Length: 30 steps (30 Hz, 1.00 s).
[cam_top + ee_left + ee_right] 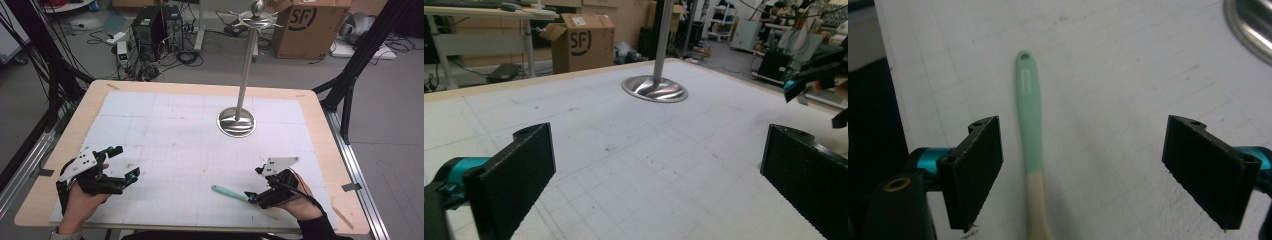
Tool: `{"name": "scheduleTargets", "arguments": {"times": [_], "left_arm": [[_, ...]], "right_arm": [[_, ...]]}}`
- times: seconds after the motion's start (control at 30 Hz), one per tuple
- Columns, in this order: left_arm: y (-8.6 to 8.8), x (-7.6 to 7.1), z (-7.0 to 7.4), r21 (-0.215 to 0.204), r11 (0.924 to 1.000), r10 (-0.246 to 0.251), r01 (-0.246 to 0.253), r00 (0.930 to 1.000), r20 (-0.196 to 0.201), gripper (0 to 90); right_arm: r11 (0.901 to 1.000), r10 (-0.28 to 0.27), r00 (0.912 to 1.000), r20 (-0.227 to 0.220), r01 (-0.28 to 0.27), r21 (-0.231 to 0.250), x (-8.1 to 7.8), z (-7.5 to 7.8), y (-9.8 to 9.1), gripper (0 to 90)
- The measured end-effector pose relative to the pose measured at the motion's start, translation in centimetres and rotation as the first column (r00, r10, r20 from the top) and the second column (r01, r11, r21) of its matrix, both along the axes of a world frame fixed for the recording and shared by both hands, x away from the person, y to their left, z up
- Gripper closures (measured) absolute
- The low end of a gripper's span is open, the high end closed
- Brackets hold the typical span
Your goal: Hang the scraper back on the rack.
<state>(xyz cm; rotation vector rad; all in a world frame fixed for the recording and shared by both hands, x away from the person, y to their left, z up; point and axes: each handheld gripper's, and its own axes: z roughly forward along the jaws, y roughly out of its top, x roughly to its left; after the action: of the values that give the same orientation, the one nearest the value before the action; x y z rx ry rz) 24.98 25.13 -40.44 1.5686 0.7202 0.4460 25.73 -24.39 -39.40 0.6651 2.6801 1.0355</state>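
Between the right gripper's parted jaws lies a mint-handled spoon — untouched — left gripper also wide.

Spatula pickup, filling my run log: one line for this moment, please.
right tongs: open, astride spatula, not touching | left tongs: open, empty | spatula: flat on mat | stand: beyond
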Motion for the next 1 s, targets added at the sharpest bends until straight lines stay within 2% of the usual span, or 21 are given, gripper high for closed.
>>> {"name": "scheduleTargets", "arguments": {"times": [0.13, 0.23, 0.37, 0.57, 0.67, 0.87, 1.0], "left_arm": [[0.0, -0.1, 0.1, 0.002, 1.0, -0.001, 0.001, 1.0, 0.001, 1.7], [-0.1, 0.0, 0.1, 0.004, 1.0, -0.002, 0.002, 1.0, -0.003, 1.7], [-0.2, 0.1, -0.1, 0.01, 0.9999, 0.0, 0.0, 0.9999, -0.013, 1.7], [-0.1, 0.1, -0.1, 0.011, 0.9999, 0.001, -0.001, 0.9999, -0.014, 1.7], [0.0, 0.1, -0.2, 0.009, 1.0, 0.003, -0.003, 0.9999, -0.016, 1.7], [0.0, 0.1, -0.2, 0.005, 1.0, 0.005, -0.005, 0.9998, -0.018, 1.7], [0.1, 0.2, -0.3, 0.013, 0.9999, 0.008, -0.008, 0.9998, -0.02, 1.7]], "right_arm": [[0.9965, 0.036, 0.9987, -0.036, -0.038, -0.074, 0.4, -0.2, 0.5, 24.0], [0.992, 0.037, 0.9961, -0.08, -0.047, -0.118, 0.5, -0.5, 1.0, 25.8], [0.9843, 0.03, 0.9918, -0.124, -0.051, -0.169, 0.7, -0.9, 1.5, 33.3], [0.9577, 0.049, 0.9853, -0.164, -0.093, -0.272, 0.7, -1.5, 2.4, 41.6], [0.9482, 0.056, 0.9819, -0.181, -0.109, -0.298, 0.7, -1.5, 2.8, 47.4], [0.918, 0.074, 0.9727, -0.22, -0.152, -0.366, 0.6, -1.6, 3.5, 57.4], [0.909, 0.058, 0.9715, -0.23, -0.147, -0.39, 0.6, -1.5, 3.7, 61.0]]}}
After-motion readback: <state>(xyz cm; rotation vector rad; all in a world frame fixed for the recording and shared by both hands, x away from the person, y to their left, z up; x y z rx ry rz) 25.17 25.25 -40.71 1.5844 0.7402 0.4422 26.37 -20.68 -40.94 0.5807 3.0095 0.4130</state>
